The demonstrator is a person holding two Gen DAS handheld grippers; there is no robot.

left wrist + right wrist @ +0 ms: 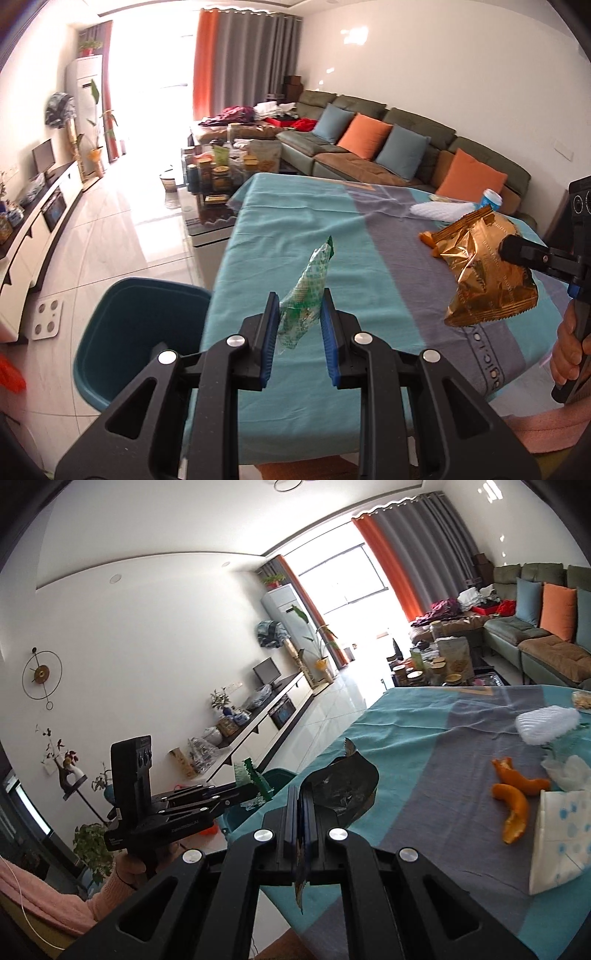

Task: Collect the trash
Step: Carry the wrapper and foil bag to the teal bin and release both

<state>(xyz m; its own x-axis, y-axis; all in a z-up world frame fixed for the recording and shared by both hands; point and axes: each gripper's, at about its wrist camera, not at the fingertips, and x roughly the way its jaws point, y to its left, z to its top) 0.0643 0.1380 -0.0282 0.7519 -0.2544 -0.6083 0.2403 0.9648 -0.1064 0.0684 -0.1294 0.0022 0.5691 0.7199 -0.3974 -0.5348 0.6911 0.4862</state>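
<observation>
A crumpled green wrapper (308, 295) is pinched by the narrow left gripper (298, 325). A creased gold snack bag (484, 269) is clamped by the fully closed right gripper (303, 805).

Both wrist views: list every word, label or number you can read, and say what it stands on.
"agic.Lov", partly cut off, letters uncertain: woven into the tablecloth border.
Gold bag in the right gripper: print too crumpled to read.
Green wrapper in the left gripper: green print too small to read.
Left gripper body, right wrist view: white lettering, blurred, unreadable.
Jars on the far table: labels too small.
</observation>
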